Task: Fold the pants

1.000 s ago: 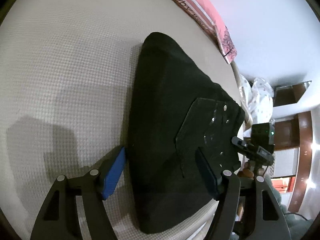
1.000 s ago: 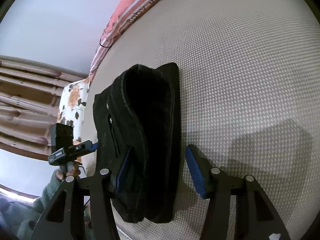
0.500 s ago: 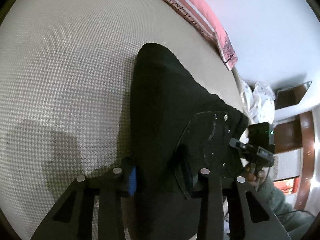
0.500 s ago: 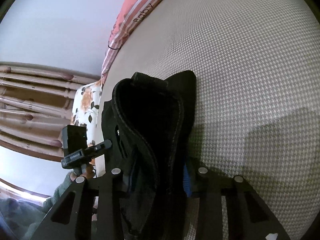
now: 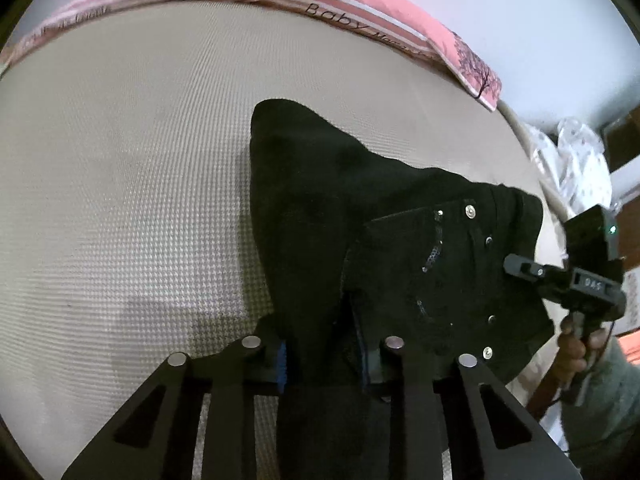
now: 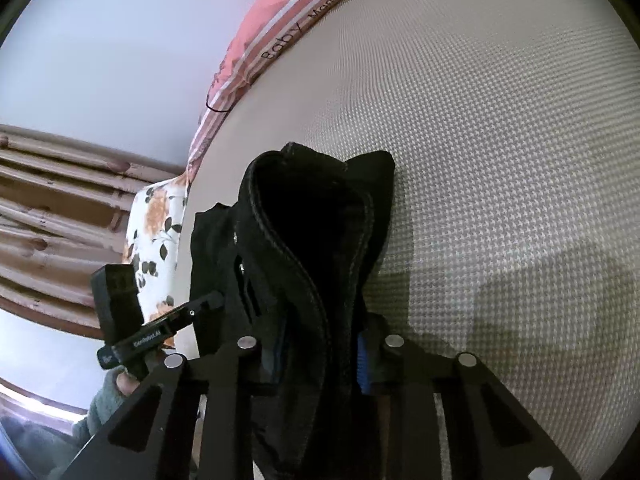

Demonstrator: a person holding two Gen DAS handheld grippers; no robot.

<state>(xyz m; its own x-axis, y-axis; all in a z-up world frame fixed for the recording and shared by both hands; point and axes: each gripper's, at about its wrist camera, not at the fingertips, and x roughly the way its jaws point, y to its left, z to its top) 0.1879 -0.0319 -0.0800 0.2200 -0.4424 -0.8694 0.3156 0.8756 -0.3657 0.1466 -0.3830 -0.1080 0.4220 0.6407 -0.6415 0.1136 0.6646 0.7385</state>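
Here pants (image 5: 352,216) pinched between both grippers' closing fingers (image 5: 282,354).

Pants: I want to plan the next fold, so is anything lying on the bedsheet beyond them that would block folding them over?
Nothing visible does. The bedsheet beyond the pants is bare up to the pink pillow. Both grippers, left and right, are closing on the cloth.

Dim, fisheye-warped, perhaps slightly soft
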